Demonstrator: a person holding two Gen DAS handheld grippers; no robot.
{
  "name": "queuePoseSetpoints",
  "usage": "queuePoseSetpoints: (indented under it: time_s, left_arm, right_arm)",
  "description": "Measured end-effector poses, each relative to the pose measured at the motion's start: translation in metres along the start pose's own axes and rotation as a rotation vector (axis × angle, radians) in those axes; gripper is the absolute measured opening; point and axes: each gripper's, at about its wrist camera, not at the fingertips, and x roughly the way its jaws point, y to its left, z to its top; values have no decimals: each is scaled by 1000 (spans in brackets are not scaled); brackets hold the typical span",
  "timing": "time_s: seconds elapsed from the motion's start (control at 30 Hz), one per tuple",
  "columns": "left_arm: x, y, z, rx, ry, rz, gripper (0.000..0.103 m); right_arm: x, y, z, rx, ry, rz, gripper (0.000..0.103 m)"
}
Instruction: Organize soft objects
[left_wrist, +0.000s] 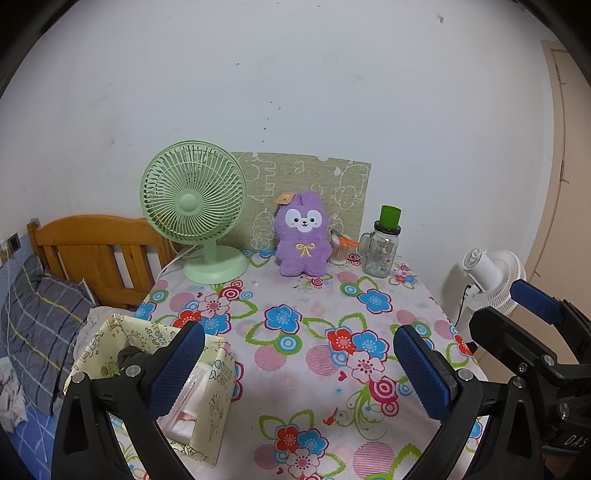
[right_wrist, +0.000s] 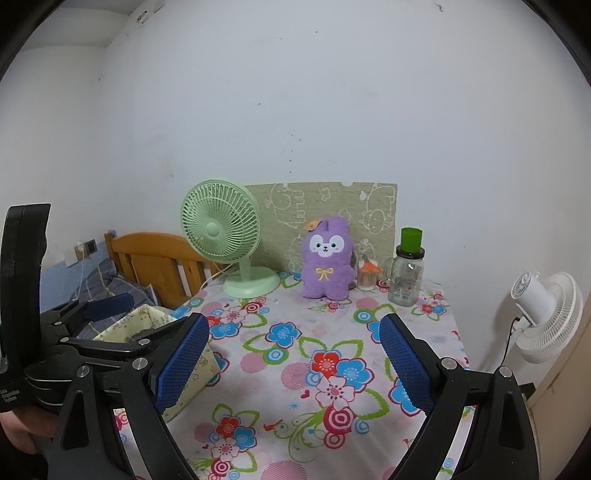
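White wall fills the top of both views, and below it sits a table with a bright flowered cloth (left_wrist: 295, 332). At the back of the table, in the middle of each frame, a fluffy purple plush bunny with a yellow bow (left_wrist: 303, 236) stands upright against a green mat with animal drawings (left_wrist: 314, 184). A pale green desk fan (left_wrist: 194, 206) is just beside it on the left, and a clear glass jar with a green cap (left_wrist: 382, 245) is near it on the right. At the lower left of the frame sits a yellow fabric box with little cartoon prints (left_wrist: 214, 402), with some pale things inside. The left gripper (left_wrist: 299, 369) has its blue pads wide apart and holds nothing. The right gripper (right_wrist: 293, 363) is spread apart too, with nothing between its pads. Both hang over the near part of the table, well apart from the bunny. This could be a start, with the bunny waiting to go in the box, or an end, with the bunny set neatly at the back; I cannot tell which. The left view looks down into the box. The right view shows only the box's edge, but it shows the whole white fan (right_wrist: 546, 314) on the far right.
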Motion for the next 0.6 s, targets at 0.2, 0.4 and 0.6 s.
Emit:
queuePoseSetpoints:
  time_s: [0.2,0.4,0.6]
  left_arm:
    - [-2,0,-1,0,-2,-1,103]
    - [-2,0,-1,1,-5,-2,103]
    - [-5,-1,1,7,-17,-2,103]
  right_arm:
    - [-1,0,0,1,-1,1,95]
    - [-1,0,0,0,-1,3,95]
    - [-1,1,1,-1,-4,3,95]
